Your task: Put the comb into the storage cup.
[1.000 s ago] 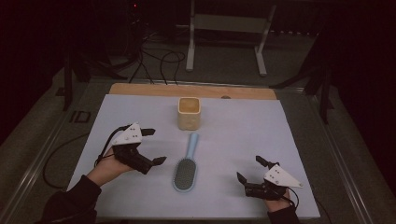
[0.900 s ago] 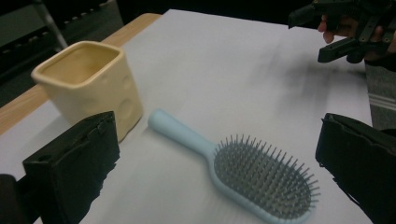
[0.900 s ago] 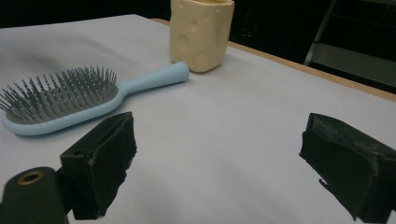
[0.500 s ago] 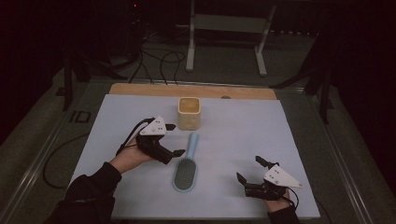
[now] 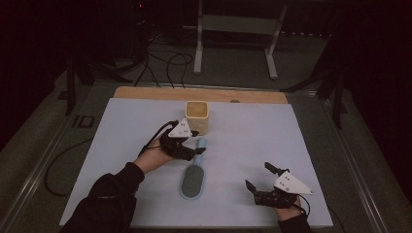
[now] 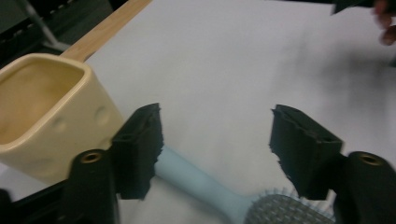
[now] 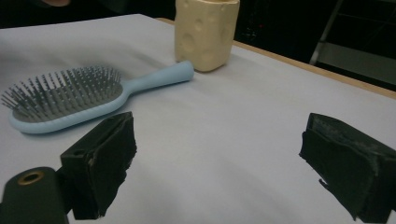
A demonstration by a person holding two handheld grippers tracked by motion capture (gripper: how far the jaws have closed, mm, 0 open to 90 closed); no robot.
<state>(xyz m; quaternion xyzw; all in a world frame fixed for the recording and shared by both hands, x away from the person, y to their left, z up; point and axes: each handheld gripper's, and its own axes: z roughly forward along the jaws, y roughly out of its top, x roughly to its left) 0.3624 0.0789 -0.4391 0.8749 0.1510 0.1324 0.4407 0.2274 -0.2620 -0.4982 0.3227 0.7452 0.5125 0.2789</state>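
Pale-blue plastic hairbrush (image 5: 193, 171) lies flat, handle tip just beside the cream ceramic cup (image 5: 197, 117). Our left gripper (image 5: 188, 149) has been closing, fingers straddling the handle, not pressing. Right gripper (image 5: 260, 178) released, well apart.

Pale-blue hairbrush (image 5: 193, 175) — flat, bristles up

The cream cup (image 5: 197, 116) stands just beside the blue hairbrush (image 5: 193, 174) handle's tip, crowding the left gripper (image 5: 187, 145) there, while bare white mat (image 5: 252, 131) stretches open from the brush across to the right gripper (image 5: 260, 177).
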